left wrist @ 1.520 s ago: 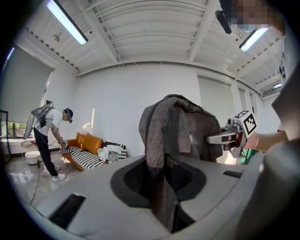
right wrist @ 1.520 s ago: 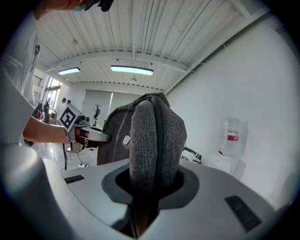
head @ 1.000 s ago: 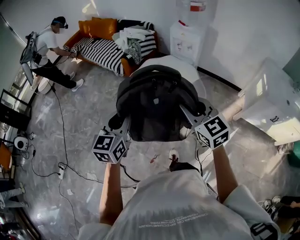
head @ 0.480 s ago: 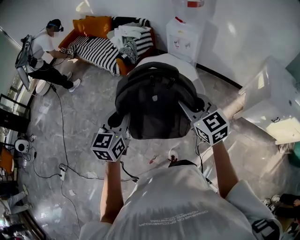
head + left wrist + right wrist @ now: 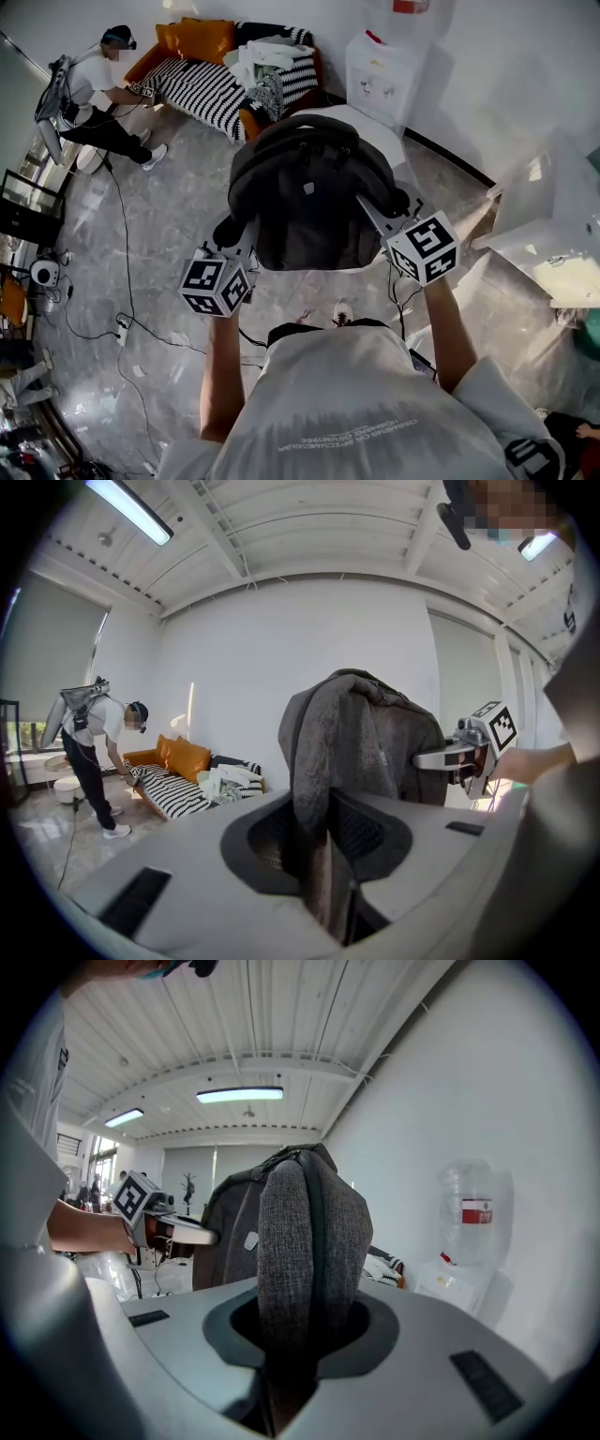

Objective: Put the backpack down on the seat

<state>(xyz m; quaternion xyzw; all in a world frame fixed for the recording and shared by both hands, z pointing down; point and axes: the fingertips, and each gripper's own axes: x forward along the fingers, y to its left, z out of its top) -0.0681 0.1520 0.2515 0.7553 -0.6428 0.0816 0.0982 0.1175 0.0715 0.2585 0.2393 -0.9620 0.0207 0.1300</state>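
"Grey cloth in both jaws?"
"Yes: my left gripper pinches the backpack at one side, my right gripper at the other (narrow grips); it hangs between them, off the floor."

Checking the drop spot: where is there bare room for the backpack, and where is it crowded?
The white seat just beyond the backpack shows a bare top where visible. Open floor lies between it and the sofa. The sofa is crowded: clothes, cushions, a person leaning in.
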